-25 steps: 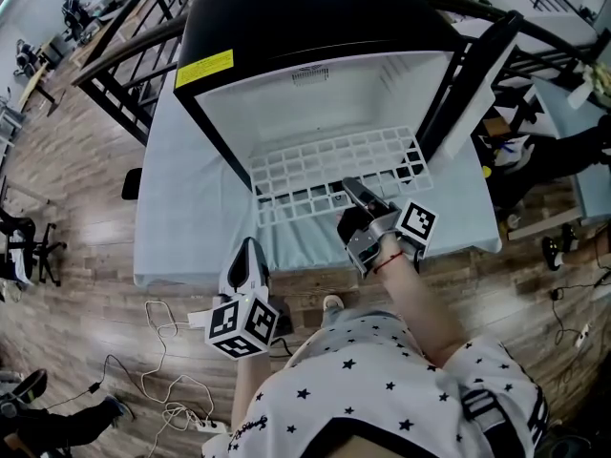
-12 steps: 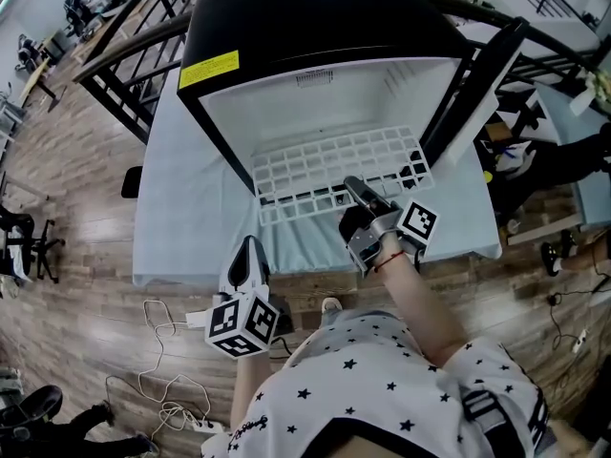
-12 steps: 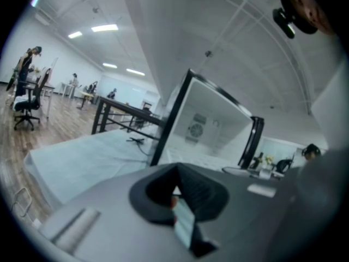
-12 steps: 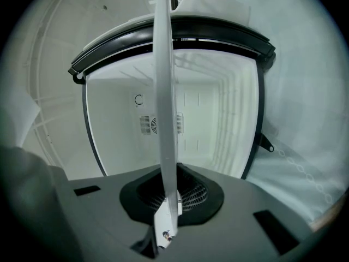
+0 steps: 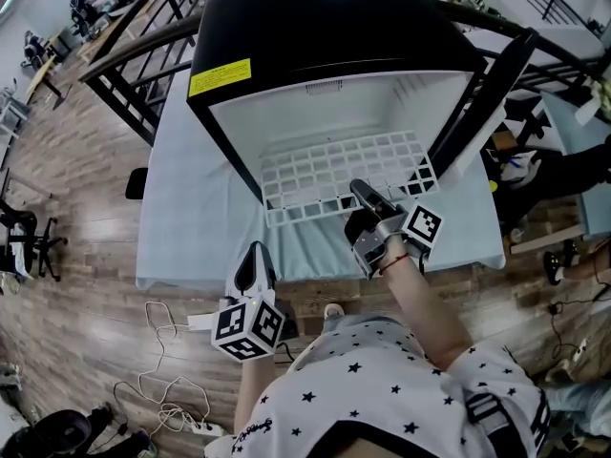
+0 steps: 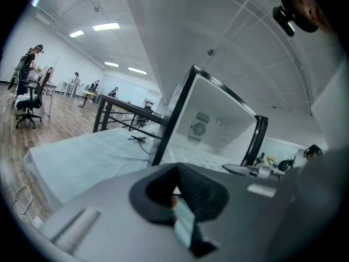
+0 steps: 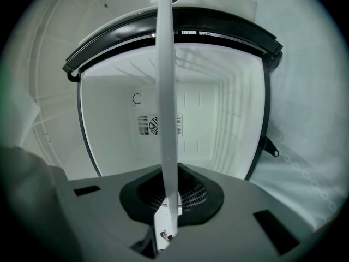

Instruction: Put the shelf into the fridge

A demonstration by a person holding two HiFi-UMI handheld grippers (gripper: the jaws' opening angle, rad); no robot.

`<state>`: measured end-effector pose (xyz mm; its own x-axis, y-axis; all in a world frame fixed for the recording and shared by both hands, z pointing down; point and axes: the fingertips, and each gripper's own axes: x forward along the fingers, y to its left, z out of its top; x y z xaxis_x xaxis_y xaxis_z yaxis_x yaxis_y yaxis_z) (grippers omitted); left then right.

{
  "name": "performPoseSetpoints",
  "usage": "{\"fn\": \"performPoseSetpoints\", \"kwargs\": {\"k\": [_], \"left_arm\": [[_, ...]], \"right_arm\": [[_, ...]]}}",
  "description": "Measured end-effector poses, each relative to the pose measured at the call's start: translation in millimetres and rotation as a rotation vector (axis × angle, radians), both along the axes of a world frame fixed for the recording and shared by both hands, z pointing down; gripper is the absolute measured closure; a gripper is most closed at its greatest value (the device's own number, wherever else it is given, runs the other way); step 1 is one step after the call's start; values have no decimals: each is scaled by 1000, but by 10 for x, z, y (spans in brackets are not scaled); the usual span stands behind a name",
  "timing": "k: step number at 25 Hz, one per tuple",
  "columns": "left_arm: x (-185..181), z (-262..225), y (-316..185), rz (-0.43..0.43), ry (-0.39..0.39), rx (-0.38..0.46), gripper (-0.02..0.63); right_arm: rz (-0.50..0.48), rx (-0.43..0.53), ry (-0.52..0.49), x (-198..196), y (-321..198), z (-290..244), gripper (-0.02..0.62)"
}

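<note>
Grips the front edge of the white shelf (image 5: 334, 175) in the narrow right tongs (image 5: 361, 192), with the shelf partly inside the open fridge (image 5: 325, 27) on the desk (image 5: 191, 222). Holds the left tongs (image 5: 251, 254) closed and empty beside the desk.

1. I see one table (image 5: 167, 160) under a pale blue cloth (image 5: 191, 232), standing on a wood-plank floor (image 5: 86, 256).
2. Only the fridge (image 5: 325, 36) clearly sits directly on it: black shell, white inside, far middle of the table, open front toward the near edge.
3. Its door (image 5: 482, 93) is swung open toward the right edge.
4. Cloth shows in strips along the left and near edges.
5. Floor off the near-left corner carries loose white cables (image 5: 158, 389) and a power strip (image 5: 205, 427).
</note>
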<state>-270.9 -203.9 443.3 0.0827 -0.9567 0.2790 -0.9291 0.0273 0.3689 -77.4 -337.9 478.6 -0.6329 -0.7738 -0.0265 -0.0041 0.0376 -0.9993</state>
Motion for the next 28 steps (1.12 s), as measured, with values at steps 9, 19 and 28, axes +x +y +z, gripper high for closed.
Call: {"fn": "performPoseSetpoints", "kwargs": {"k": [9, 19, 28], "left_arm": [[-16, 9, -51, -8, 8, 1, 598], [-57, 13, -100, -28, 16, 5, 598], [-144, -33, -153, -43, 15, 12, 598]], "right_arm": [[-3, -2, 11, -24, -110, -5, 557], [4, -5, 20, -59, -314, -5, 557], [23, -7, 18, -108, -527, -24, 557]]}}
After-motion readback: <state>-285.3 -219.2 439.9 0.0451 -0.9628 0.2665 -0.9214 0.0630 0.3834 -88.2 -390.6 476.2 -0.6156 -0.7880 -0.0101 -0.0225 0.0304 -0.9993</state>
